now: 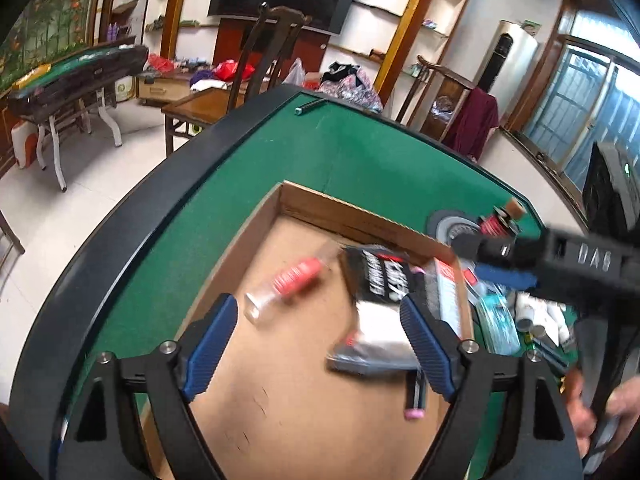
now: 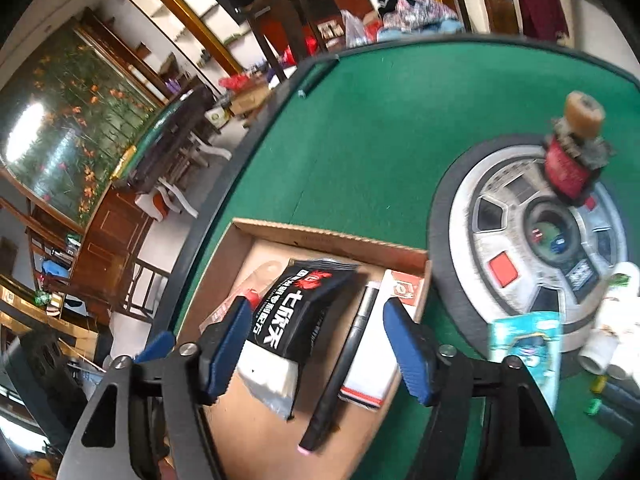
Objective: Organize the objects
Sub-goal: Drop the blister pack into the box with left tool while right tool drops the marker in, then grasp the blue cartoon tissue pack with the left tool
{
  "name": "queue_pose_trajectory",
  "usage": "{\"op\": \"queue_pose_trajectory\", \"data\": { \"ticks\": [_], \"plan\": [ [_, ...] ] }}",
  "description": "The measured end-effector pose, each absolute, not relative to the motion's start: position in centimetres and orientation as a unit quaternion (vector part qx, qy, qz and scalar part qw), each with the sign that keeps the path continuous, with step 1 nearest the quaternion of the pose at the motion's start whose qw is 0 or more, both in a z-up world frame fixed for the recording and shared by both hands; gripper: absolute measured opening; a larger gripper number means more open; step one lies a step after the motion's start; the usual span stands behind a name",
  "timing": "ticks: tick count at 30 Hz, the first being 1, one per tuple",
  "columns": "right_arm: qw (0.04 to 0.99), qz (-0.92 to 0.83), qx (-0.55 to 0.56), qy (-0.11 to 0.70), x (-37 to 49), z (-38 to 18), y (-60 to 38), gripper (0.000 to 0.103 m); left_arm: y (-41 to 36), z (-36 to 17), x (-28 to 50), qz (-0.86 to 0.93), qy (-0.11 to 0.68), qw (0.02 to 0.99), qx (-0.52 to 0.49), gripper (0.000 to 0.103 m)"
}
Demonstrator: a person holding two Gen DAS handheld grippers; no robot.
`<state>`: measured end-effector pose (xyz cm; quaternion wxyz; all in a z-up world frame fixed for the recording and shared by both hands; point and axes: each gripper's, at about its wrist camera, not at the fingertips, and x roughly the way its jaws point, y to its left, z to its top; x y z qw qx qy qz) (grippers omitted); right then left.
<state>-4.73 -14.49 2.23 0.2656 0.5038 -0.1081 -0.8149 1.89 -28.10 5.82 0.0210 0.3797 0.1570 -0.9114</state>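
Note:
A shallow cardboard box (image 1: pixel 280 216) (image 2: pixel 320 236) sits on the green felt table (image 1: pixel 360 152) (image 2: pixel 380 120). In it lie a clear bottle with a red label (image 1: pixel 288 280), a black and white snack packet (image 1: pixel 376 304) (image 2: pixel 296 312), a black pen with a pink tip (image 2: pixel 340 372) and a white and red carton (image 1: pixel 448 288) (image 2: pixel 384 344). My left gripper (image 1: pixel 320 344) is open and empty above the box. My right gripper (image 2: pixel 316 344) is open and empty over the packet and pen; its body crosses the left wrist view (image 1: pixel 560 256).
A round grey dial panel (image 2: pixel 520 248) is set in the table's middle, with a small red-labelled bottle (image 2: pixel 572 160) standing on it. A teal packet (image 2: pixel 528 352), white tubes (image 2: pixel 612 336) and small items lie right of the box. Chairs and furniture stand beyond the table.

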Motion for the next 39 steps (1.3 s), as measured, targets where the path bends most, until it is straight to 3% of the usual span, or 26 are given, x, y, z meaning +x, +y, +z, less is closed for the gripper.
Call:
{"op": "queue_pose_trajectory", "data": {
  "ticks": [14, 23, 29, 33, 39],
  "plan": [
    [0.244, -0.836, 0.473, -0.134, 2.1, 3.6, -3.9, 0.081, -20.7, 2.8, 3.7, -0.892, 0.071, -0.011, 0.446, 0.084],
    [0.171, -0.877, 0.432, -0.12, 5.1, 5.0, 4.4, 0.086, -19.6, 3.3, 4.3, -0.884, 0.079, -0.005, 0.461, 0.084],
    [0.134, -0.896, 0.405, -0.119, 6.6, 5.4, 8.9, 0.088, -18.1, 6.3, 7.0, -0.889, 0.097, -0.045, 0.444, 0.084],
    [0.101, -0.901, 0.397, -0.14, 6.2, 4.4, 12.1, 0.091, -14.9, 7.8, 8.0, -0.891, 0.097, -0.081, 0.436, 0.092],
    [0.052, -0.903, 0.398, -0.154, 6.0, 1.6, 16.1, 0.092, -10.0, 6.6, 6.7, -0.879, 0.067, -0.107, 0.459, 0.092]
  ]
}}
